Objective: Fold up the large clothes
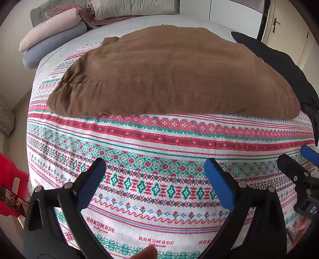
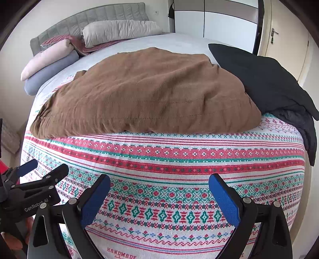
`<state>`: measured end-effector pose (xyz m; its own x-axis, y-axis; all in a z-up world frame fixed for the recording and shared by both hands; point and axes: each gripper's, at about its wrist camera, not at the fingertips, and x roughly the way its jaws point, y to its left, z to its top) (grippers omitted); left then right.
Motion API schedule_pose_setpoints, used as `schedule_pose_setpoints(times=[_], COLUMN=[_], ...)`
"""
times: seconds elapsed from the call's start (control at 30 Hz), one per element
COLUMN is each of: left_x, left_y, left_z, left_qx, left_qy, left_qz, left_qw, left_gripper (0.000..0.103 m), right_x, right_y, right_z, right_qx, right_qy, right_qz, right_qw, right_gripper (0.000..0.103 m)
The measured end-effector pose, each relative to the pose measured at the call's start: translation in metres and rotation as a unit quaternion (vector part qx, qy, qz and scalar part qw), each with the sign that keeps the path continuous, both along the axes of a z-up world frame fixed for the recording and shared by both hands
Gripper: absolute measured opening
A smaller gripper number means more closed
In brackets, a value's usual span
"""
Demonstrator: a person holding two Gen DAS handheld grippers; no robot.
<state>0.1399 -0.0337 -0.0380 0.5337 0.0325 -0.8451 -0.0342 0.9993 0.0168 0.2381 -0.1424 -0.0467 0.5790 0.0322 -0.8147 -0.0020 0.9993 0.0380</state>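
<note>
Left wrist view. Left gripper (image 1: 154, 167) hangs above the patterned bedcover (image 1: 159, 199), jaws spread wide w/ nothing between them; blue pads (image 1: 218, 183) face inward. Brown garment (image 1: 169, 73), the large piece of clothing, lies flat in a broad mound ahead of the jaws, well apart from the fingertips, its near hem running across the red-and-green bands of the cover. A black garment (image 1: 279, 63) lies beyond the right finger, touching the brown one's right edge. Right gripper (image 1: 299, 163) enters at the right edge, just beside the right finger; only part shows here. Pillows (image 1: 53, 33) are stacked far ahead, to the left of the jaws. A fingertip of the person shows at bottom centre.

Right wrist view. Right gripper (image 2: 159, 183) also hovers over the bedcover (image 2: 159, 209), jaws released & wide apart, empty. Brown garment (image 2: 143, 93) sits straight ahead of the jaws, well apart from the tips, rumpled at its near-left corner. Black garment (image 2: 265, 79) lies ahead & right of the right finger, overlapping the brown one's far-right side, w/ a darker quilted fold hanging toward the bed edge. Left gripper (image 2: 43, 167) appears left of the left finger, jaws parted, marked "GenRobot.AI". Pillows (image 2: 119, 29) & grey headboard (image 2: 89, 18) stand far ahead; a door (image 2: 283, 39) is far ahead on the right.
</note>
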Motion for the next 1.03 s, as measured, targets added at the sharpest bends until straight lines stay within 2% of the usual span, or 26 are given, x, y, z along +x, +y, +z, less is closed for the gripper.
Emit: schedule_pose_setpoints(times=[1.03], left_x=[-0.0049], left_y=[-0.005], left_z=[-0.0034], left_qx=[-0.002], left_qy=[0.009], left_qz=[-0.013], left_qw=[0.9999], left_gripper=[0.099], right_x=[0.0007], right_y=[-0.0018], right_z=[-0.0051], right_qx=[0.002], right_qy=[0.01], right_qz=[-0.001], right_qw=[1.0], right_gripper=[0.1])
